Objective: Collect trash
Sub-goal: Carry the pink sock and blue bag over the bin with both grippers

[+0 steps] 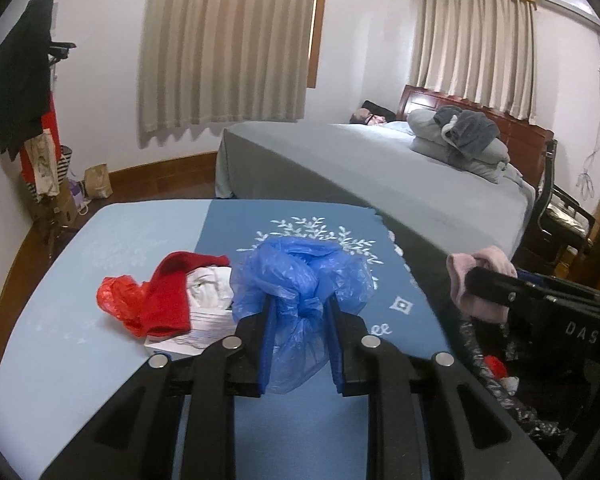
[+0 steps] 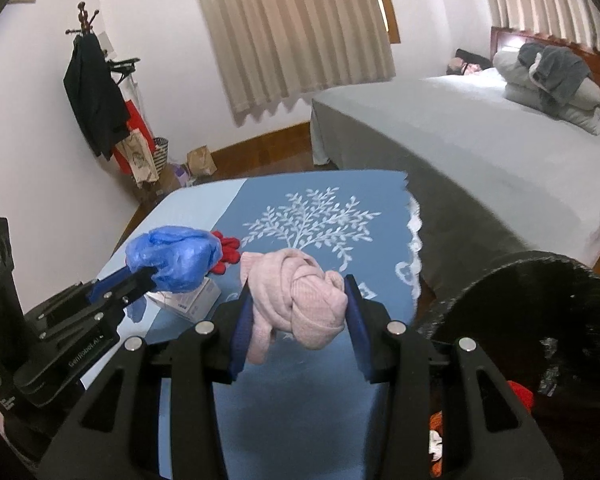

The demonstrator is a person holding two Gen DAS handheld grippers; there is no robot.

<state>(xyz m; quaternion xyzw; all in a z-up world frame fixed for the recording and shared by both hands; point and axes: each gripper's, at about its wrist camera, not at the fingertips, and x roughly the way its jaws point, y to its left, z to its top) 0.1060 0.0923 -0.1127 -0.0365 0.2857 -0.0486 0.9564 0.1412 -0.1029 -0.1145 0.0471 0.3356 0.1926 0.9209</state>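
My left gripper [image 1: 300,312] is shut on a crumpled blue plastic bag [image 1: 300,276] and holds it above the blue table; the same gripper [image 2: 150,274] and bag [image 2: 176,256] show at the left of the right wrist view. My right gripper [image 2: 298,300] is shut on a knotted pink cloth [image 2: 296,296], which also shows at the right of the left wrist view [image 1: 480,280]. A black trash bin [image 2: 540,320] lined with a black bag stands at the right of the table, with red and white scraps inside [image 1: 500,372].
On the blue tablecloth [image 1: 148,240] lie a red plastic bag [image 1: 120,296], a red cloth [image 1: 172,292], white paper [image 1: 208,288] and a small white box [image 2: 192,300]. A grey bed [image 1: 380,160] stands behind; a coat rack [image 1: 24,80] at the far left.
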